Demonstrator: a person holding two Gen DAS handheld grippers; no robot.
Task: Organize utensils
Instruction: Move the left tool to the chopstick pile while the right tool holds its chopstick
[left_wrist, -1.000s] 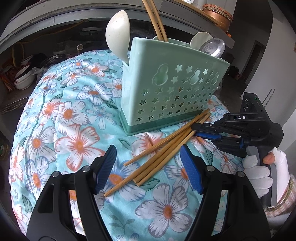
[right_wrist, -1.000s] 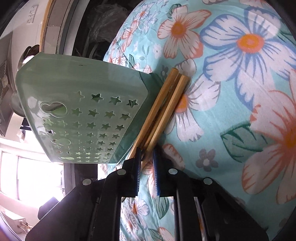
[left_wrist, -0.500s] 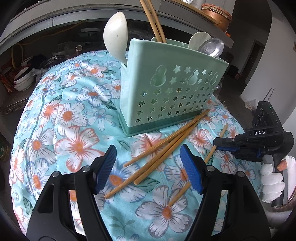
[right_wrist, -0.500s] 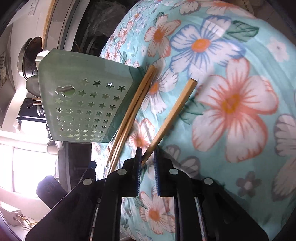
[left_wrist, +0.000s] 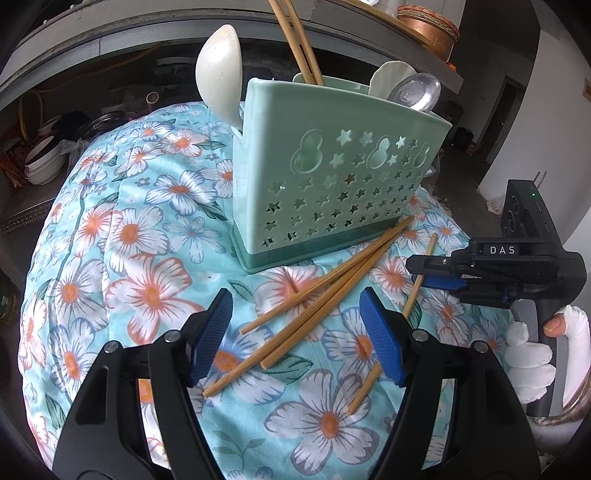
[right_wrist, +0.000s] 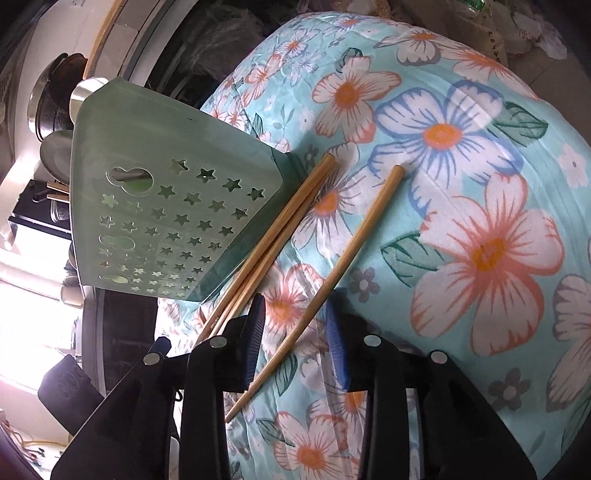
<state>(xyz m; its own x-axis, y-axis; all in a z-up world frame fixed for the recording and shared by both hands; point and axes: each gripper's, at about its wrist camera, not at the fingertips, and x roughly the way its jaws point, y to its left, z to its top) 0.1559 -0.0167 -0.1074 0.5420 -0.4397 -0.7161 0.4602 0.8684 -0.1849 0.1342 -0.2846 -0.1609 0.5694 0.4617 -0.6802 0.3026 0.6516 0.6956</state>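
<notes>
Chopstick (right_wrist: 332, 273) lies released between the right gripper (right_wrist: 297, 343) fingers as they part — left gripper (left_wrist: 295, 332) spread, empty.

A grey curved counter ledge (left_wrist: 110, 40) runs behind, with white bowls (left_wrist: 44, 166) stacked in the dim space beneath it. A copper pot (left_wrist: 430, 26) sits on a shelf, a white wall (left_wrist: 554, 92) flanks a dark doorway (left_wrist: 502, 118), and bright window light (right_wrist: 33, 295) glares

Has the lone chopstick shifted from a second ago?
Yes. The lone chopstick has been pulled out of the bundle lying against the green utensil holder and now lies apart on the floral cloth.
</notes>
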